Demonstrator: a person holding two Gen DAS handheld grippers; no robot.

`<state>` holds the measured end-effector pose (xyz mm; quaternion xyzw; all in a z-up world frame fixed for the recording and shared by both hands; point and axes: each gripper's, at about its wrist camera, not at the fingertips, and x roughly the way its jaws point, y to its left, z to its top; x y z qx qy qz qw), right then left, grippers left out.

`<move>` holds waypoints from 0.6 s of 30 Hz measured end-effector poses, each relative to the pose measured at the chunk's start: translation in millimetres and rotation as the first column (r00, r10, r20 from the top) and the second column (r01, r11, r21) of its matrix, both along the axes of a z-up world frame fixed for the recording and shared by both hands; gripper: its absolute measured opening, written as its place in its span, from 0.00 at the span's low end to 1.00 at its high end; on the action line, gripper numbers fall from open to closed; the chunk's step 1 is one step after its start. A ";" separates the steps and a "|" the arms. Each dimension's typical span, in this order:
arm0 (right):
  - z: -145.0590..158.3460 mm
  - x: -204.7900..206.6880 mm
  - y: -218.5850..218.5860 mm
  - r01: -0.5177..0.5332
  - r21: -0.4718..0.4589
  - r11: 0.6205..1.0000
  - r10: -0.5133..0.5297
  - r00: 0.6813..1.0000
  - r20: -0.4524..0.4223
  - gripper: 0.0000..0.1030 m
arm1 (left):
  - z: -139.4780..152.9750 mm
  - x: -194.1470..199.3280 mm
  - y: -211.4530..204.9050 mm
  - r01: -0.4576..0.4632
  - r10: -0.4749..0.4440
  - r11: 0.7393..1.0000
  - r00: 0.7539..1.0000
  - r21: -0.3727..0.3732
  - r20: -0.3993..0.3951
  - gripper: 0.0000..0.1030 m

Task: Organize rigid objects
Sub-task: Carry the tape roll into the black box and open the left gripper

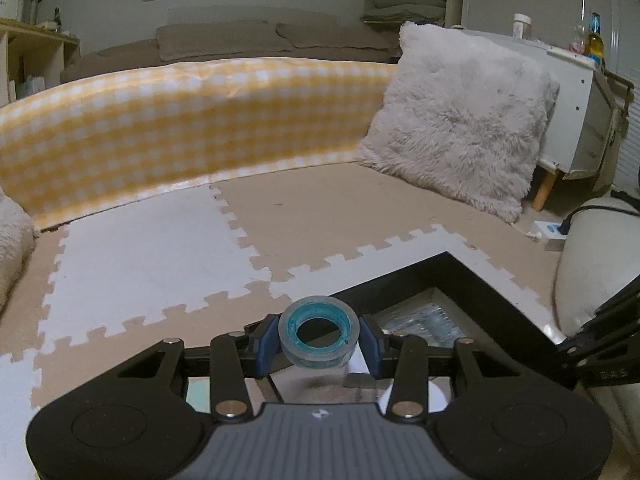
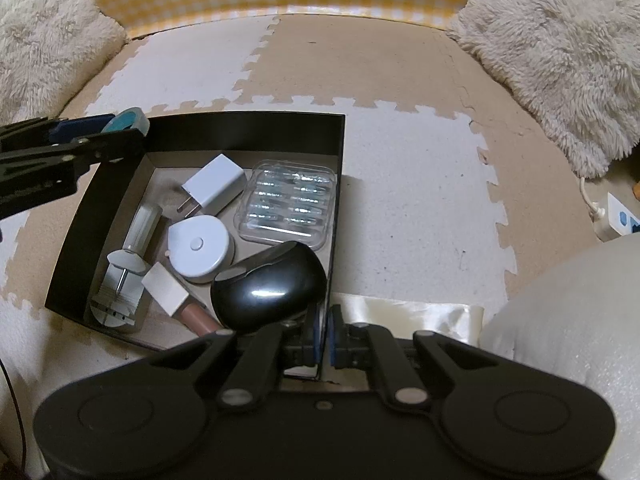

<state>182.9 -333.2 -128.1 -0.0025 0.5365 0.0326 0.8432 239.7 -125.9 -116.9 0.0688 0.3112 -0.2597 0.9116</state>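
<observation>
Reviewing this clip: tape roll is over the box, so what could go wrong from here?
The box is already crowded: the tape roll in the left gripper could land on the charger or clear case and roll. The right gripper, pinching the box's near wall, might tip it.

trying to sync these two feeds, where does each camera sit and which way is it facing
Left wrist: on the left gripper, facing over the black box's corner to the yellow checked cushion; its pads grip a tape roll.
Right wrist: on the right gripper, angled steeply down into the box; its jaws pinch the near wall.
Shared: box, tape roll, cushion.
</observation>
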 end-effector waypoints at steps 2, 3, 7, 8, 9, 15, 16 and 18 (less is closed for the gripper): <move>0.0 0.0 0.1 0.000 0.000 1.000 0.000 1.000 0.000 0.04 | -2.8 1.3 0.1 -0.002 0.002 1.000 1.000 0.011 0.002 0.43; 0.0 0.1 0.2 0.000 0.000 1.000 0.000 1.000 0.000 0.04 | -4.6 1.5 -0.5 -0.004 0.004 1.000 1.000 0.017 0.004 0.43; 0.0 0.0 0.4 -0.001 -0.003 1.000 0.001 1.000 0.000 0.04 | -8.1 4.2 0.7 -0.023 0.024 0.999 1.000 0.031 -0.002 0.46; 0.0 0.0 0.4 -0.001 -0.002 1.000 0.001 1.000 0.000 0.04 | -7.9 4.4 1.3 -0.024 0.024 0.999 1.000 0.032 -0.006 0.50; -0.2 0.0 0.5 -0.001 -0.002 1.000 0.001 1.000 0.000 0.04 | -7.5 4.8 1.0 -0.023 0.024 0.999 1.000 0.034 -0.014 0.52; 0.2 0.2 -0.2 -0.001 0.001 1.000 0.001 1.000 -0.001 0.04 | -4.5 3.9 1.1 -0.010 0.011 0.999 0.999 0.032 -0.052 0.58; 0.2 0.2 -0.3 0.000 0.001 1.000 0.000 1.000 -0.001 0.04 | -3.8 3.4 0.9 -0.008 0.010 0.999 0.998 0.031 -0.057 0.59; 0.2 0.0 -0.1 0.000 0.001 1.000 0.000 1.000 -0.001 0.04 | -2.3 2.3 -0.6 -0.002 0.004 0.999 0.998 0.034 -0.062 0.60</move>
